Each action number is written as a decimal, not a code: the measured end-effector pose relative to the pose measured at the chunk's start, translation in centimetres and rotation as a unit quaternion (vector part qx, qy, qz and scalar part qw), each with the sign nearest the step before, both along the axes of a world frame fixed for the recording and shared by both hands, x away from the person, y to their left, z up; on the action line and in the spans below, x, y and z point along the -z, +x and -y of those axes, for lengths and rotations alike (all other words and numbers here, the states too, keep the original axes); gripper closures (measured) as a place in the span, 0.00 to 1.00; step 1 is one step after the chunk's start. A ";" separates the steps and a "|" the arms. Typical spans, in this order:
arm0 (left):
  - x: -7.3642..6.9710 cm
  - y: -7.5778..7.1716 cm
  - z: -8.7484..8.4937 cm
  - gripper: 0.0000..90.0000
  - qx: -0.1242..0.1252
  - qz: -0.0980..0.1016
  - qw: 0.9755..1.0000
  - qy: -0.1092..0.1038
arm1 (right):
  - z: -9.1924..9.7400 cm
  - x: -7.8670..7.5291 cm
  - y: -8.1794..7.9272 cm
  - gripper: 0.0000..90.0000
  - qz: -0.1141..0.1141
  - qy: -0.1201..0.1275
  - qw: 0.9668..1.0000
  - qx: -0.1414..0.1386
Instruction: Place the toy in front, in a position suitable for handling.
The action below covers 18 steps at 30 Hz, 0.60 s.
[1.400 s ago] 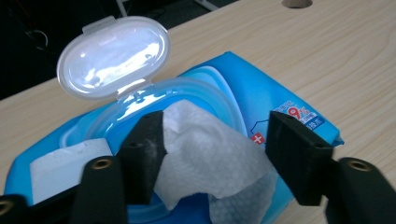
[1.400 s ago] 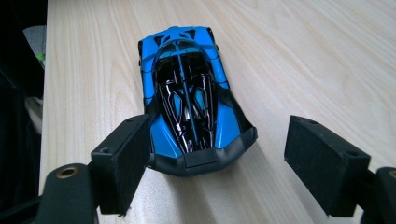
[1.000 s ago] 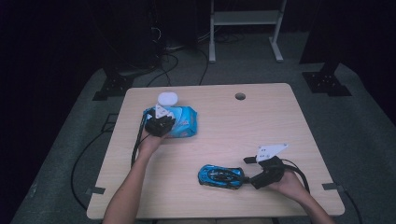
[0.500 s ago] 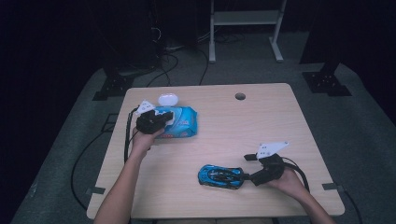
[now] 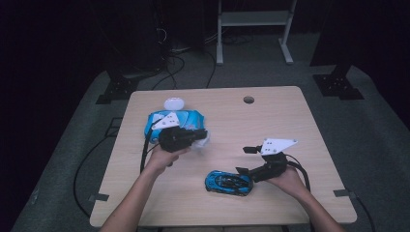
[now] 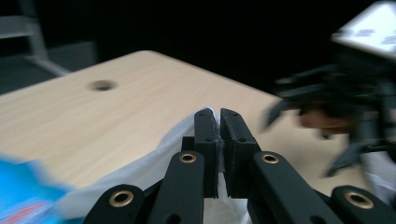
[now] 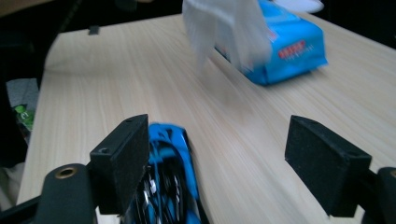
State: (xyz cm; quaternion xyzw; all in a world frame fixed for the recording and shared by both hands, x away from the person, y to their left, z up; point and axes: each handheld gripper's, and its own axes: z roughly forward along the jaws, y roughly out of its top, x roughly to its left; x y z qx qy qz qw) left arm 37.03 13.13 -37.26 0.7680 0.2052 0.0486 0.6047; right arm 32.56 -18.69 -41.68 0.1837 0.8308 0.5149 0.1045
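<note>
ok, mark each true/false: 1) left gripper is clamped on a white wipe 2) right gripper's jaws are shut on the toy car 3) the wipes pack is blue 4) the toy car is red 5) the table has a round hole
1) True: the left gripper is shut on the white wipe.
2) False: the right gripper stands open; the toy car lies beside one jaw, not clamped.
3) True: the wipes pack is blue.
4) False: the toy car is blue and black.
5) True: the table has a round hole near its far edge.
</note>
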 end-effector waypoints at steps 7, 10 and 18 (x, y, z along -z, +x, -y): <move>0.1 -2.5 3.1 0.94 0.100 -0.015 0.995 -0.005 | -1.6 -1.0 -1.5 0.25 0.072 0.017 0.997 -0.013; 0.1 -3.0 3.9 0.94 0.122 -0.015 0.992 -0.001 | -1.8 -1.1 -1.7 0.29 0.081 0.017 0.997 -0.012; 0.6 -3.4 3.0 0.71 0.116 0.005 0.993 0.018 | -1.9 -0.5 -2.0 0.94 0.036 -0.036 0.997 -0.051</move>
